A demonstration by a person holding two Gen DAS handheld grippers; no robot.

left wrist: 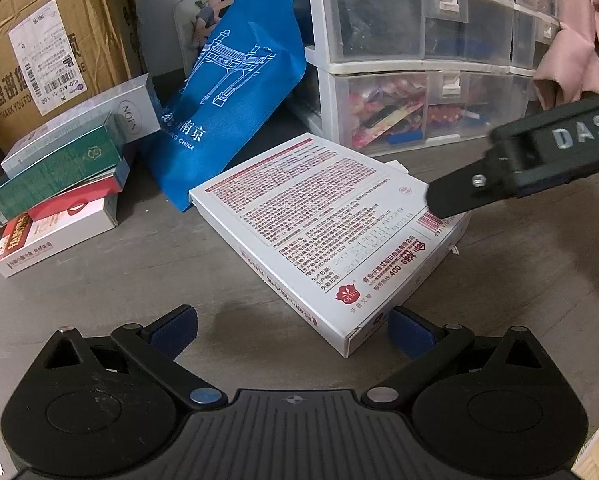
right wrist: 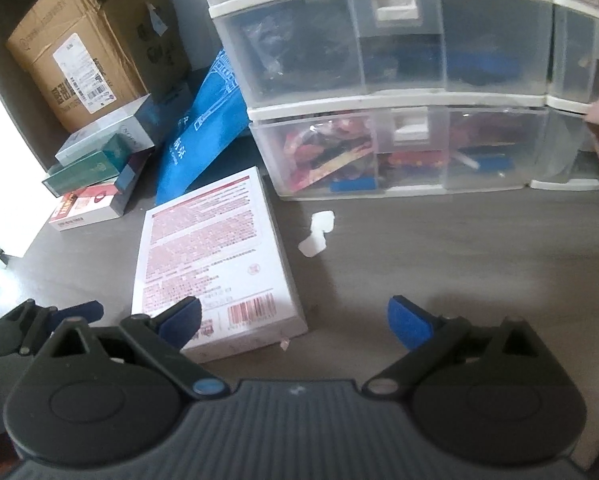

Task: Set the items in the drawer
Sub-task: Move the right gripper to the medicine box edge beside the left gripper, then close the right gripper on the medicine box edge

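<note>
A flat white box with red print (left wrist: 323,224) lies on the grey table; it also shows in the right wrist view (right wrist: 215,264). My left gripper (left wrist: 293,334) is open, and the box's near corner lies between its blue pads. My right gripper (right wrist: 295,322) is open and empty, its left pad over the box's near edge; it enters the left wrist view from the right (left wrist: 511,164). The clear plastic drawer unit (right wrist: 399,80) stands behind, drawers shut; it shows in the left wrist view too (left wrist: 411,52).
A stack of small boxes (left wrist: 63,184) lies at the left, also seen in the right wrist view (right wrist: 99,176). A blue cloth bag (left wrist: 227,92) leans by the drawers. A cardboard carton (left wrist: 47,44) stands behind. A white paper scrap (right wrist: 317,234) lies on the table.
</note>
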